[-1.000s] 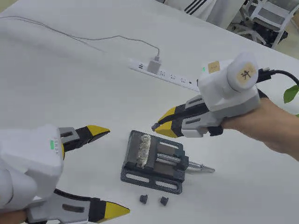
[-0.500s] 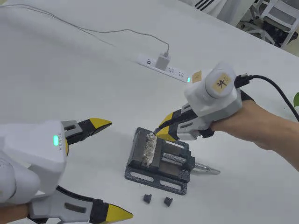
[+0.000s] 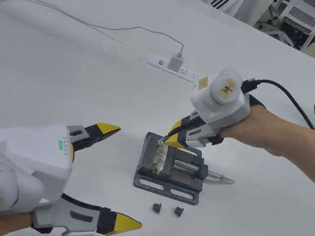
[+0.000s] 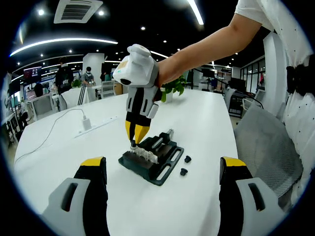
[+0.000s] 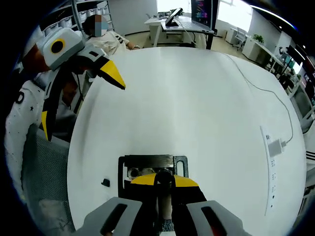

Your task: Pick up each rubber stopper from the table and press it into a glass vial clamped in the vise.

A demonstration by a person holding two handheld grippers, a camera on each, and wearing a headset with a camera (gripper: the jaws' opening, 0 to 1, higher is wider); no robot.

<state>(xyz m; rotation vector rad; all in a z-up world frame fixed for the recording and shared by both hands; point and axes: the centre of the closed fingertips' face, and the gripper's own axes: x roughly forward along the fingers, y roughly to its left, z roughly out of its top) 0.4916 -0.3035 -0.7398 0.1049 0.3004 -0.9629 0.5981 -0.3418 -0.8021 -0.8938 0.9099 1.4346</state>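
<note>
A dark vise (image 3: 170,181) on the white table clamps a row of glass vials (image 3: 158,155). My right gripper (image 3: 165,140) is shut on a small dark rubber stopper (image 5: 164,178), its yellow tips right over the far end of the vials (image 4: 143,153). In the left gripper view the right gripper (image 4: 134,141) points straight down onto the vise (image 4: 162,172). Two loose stoppers (image 3: 157,208) (image 3: 178,212) lie just in front of the vise. My left gripper (image 3: 117,177) hangs open to the left of the vise, holding nothing.
A white power strip (image 3: 173,68) with a plugged charger and its cable lies at the back of the table. The vise handle (image 3: 220,176) sticks out to the right. A person's arm reaches in from the right. Chairs stand beyond the table.
My right gripper has moved down and to the left, from above the table to the vials in the vise. The left gripper has stayed open in place.
</note>
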